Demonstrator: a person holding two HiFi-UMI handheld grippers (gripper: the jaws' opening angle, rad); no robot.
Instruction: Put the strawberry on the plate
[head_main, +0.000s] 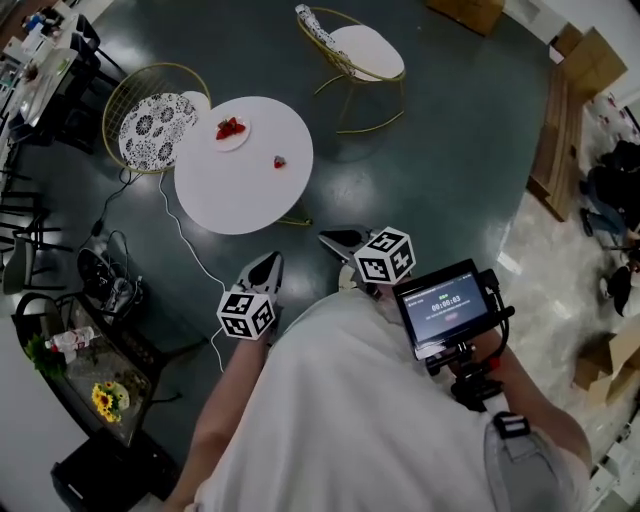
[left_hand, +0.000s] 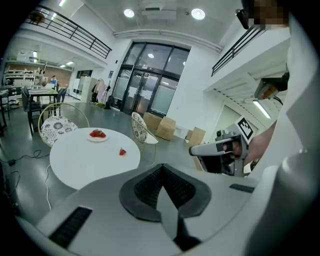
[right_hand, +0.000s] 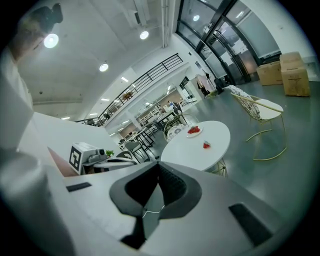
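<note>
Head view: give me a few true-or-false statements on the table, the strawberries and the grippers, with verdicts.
1. A lone strawberry lies on the round white table, apart from the plate. True.
2. The plate is empty. False: it holds strawberries.
3. The left gripper and right gripper both have jaws shut on nothing. True.
4. The left gripper touches the lone strawberry. False: both grippers are well short of the table.
</note>
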